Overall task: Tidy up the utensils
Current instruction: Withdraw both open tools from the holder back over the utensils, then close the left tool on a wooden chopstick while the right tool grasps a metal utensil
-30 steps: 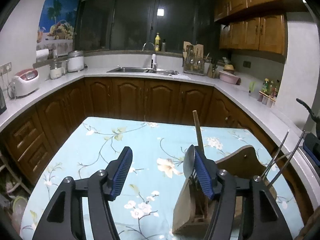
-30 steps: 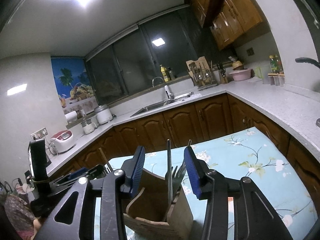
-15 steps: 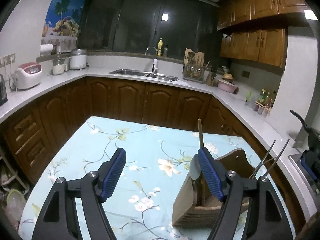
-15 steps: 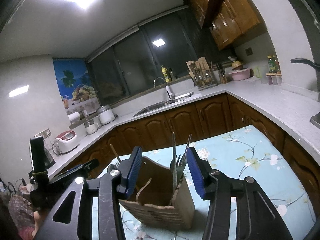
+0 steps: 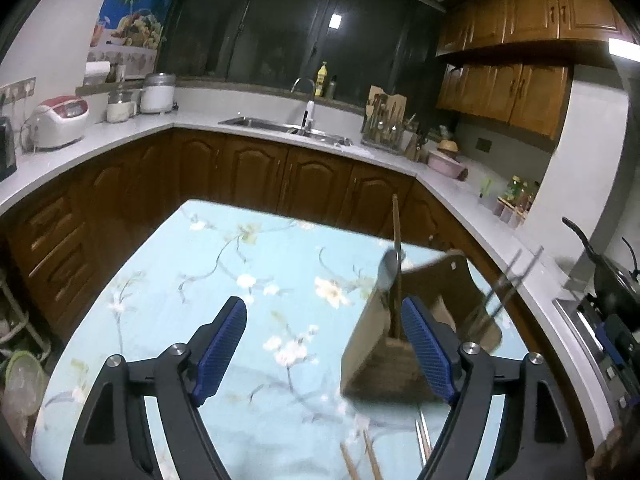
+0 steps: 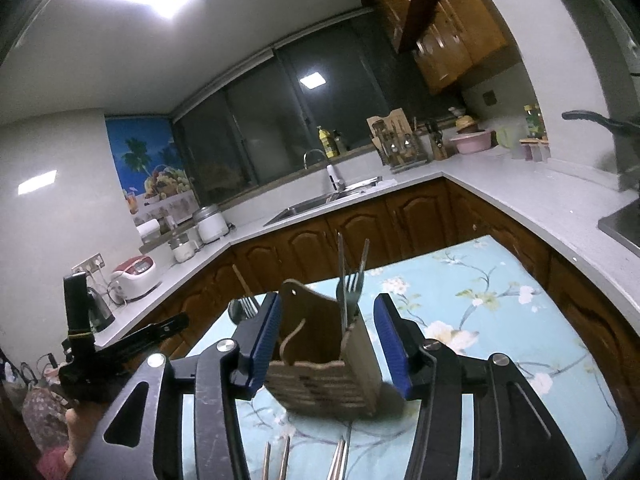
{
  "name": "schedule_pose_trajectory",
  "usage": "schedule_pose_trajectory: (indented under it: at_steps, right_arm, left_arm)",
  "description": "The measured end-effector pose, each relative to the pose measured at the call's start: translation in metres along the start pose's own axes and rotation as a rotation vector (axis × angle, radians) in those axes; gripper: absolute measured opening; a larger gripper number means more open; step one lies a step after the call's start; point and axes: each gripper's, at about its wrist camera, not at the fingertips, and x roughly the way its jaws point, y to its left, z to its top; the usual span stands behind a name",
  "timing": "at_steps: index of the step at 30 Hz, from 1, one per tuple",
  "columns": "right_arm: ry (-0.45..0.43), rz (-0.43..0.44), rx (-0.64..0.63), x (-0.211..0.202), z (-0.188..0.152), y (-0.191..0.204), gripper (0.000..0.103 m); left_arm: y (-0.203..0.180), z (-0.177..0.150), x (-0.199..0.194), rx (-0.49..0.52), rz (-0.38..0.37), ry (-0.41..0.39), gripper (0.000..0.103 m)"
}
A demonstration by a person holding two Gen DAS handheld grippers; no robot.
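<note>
My left gripper [image 5: 322, 346] hangs spread wide over the pale-blue floral tablecloth [image 5: 208, 280], empty. Just past my right finger [image 5: 428, 348] stands a brown wooden utensil holder [image 5: 384, 356] with a metal spoon [image 5: 389, 272] and a wooden stick [image 5: 396, 240] upright inside.

A table [image 5: 168, 288] covered in a pale blue floral cloth fills the lower middle of both views. A wooden utensil holder [image 6: 324, 364] stands on it at lower centre, and loose utensils [image 6: 312, 460] lie on the cloth along the bottom edge, just below the holder.
</note>
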Motion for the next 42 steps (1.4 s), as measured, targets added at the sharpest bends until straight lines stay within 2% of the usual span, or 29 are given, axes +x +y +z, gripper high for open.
schedule_pose_trajectory:
  at_steps: [11,20,30,42]
  right_arm:
    - [0.047,-0.068,0.016,-0.050,-0.025,-0.019,0.050]
    - [0.154,-0.086,0.047,-0.054,-0.062,-0.029,0.052]
    - [0.280,-0.065,0.038,-0.026,-0.090,-0.021,0.052]
    - [0.428,-0.030,0.017,0.022,-0.107,-0.017,0.045]
  left_arm:
    - [0.018,-0.049,-0.055,-0.024,0.036,0.122,0.080]
    - [0.024,-0.071,-0.068,-0.038,0.056,0.215,0.080]
    - [0.014,-0.078,-0.050,-0.007,0.057,0.286,0.080]
    - [0.002,-0.081,0.008,0.040,0.065,0.377,0.078]
